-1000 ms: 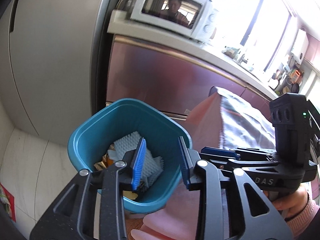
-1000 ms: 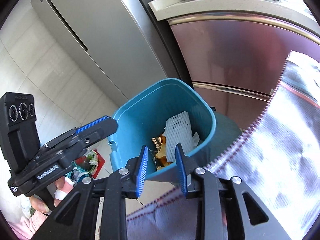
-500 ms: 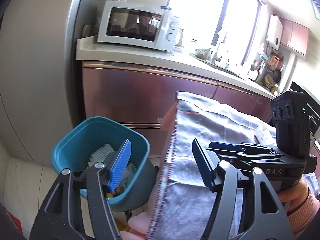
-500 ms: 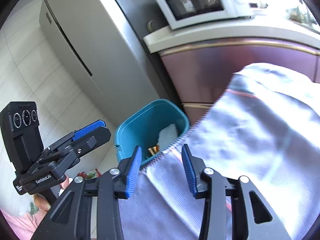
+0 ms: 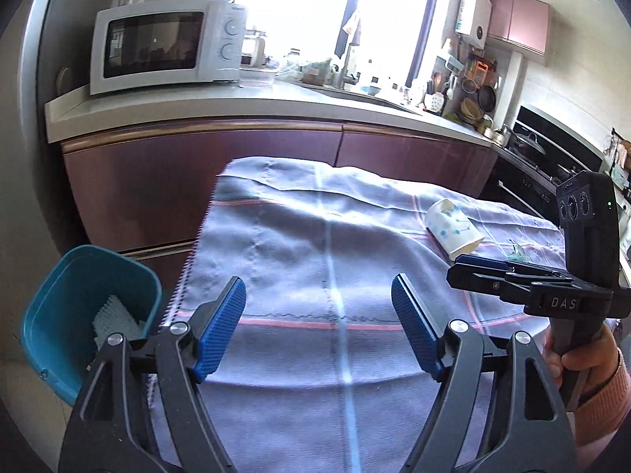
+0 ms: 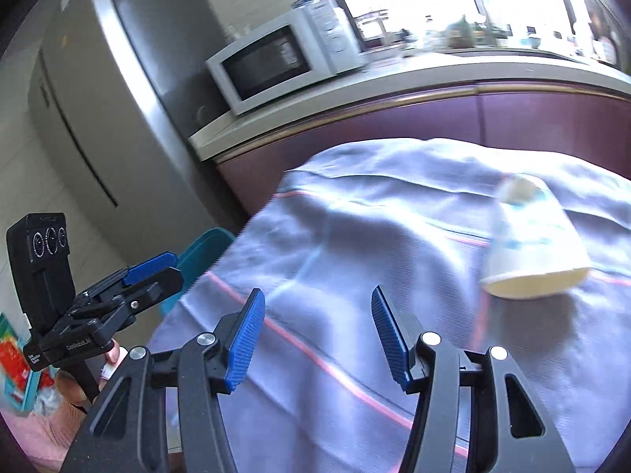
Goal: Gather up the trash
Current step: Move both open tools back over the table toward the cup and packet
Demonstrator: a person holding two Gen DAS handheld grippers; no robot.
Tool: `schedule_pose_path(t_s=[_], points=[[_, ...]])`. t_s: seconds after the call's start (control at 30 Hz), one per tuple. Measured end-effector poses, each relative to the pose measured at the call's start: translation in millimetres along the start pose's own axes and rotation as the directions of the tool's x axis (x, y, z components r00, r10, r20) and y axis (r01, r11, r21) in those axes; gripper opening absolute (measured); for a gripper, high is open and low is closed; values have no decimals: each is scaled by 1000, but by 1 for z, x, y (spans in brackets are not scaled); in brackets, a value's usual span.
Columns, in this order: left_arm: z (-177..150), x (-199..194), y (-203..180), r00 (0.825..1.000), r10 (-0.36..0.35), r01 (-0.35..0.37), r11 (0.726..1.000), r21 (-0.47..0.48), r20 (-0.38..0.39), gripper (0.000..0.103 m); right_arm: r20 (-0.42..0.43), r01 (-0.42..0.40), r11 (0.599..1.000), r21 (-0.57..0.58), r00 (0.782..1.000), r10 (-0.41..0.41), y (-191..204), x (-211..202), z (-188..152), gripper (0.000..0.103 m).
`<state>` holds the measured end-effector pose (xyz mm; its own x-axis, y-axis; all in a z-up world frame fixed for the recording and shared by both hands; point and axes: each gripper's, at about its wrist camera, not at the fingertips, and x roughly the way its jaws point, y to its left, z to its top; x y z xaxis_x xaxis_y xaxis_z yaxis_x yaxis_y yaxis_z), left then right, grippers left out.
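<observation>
A white paper cup [image 5: 453, 230] [image 6: 530, 244] with a pale blue print lies on its side on the grey-lilac tablecloth [image 5: 323, 244] [image 6: 355, 236]. The teal bin [image 5: 84, 315] [image 6: 201, 256] stands on the floor off the table's left edge, with white foam netting [image 5: 114, 321] and other scraps inside. My left gripper [image 5: 319, 323] hangs over the cloth's near part, its jaws opening and nothing between them. My right gripper [image 6: 315, 331] is over the cloth too, jaws opening and empty, with the cup ahead to its right. Each view shows the other gripper at its side.
A small greenish scrap [image 5: 516, 254] lies on the cloth beyond the cup. Behind the table run maroon cabinets [image 5: 197, 173] under a counter with a microwave [image 5: 165, 45] and a grey fridge [image 6: 98, 90] at the left. A colourful wrapper [image 6: 15, 366] lies on the floor.
Both grippers have swung from over the teal bin to the right, over the tablecloth, and both have opened wider. The paper cup has come into view.
</observation>
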<state>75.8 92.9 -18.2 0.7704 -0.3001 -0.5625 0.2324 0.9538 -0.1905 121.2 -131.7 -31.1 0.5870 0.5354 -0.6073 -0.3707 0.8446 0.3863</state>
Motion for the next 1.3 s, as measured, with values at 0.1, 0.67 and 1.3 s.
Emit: schedule_pose_path(t_s=[0.1,0.67,1.3], points=[[6,16,-20,999,-39,40,999,25,-22,75,24,47,998,45,999,-48,-25,-17,-8,54],[22,113,-134,972,-149,180,970,161,-183,65,108,252,932,260,952,-287,-137,-106,-39,54],[34,177,-168,959,-92,150,967,204,-269,53,58,270,880,390,947,-316,-201,-112,-47,54]])
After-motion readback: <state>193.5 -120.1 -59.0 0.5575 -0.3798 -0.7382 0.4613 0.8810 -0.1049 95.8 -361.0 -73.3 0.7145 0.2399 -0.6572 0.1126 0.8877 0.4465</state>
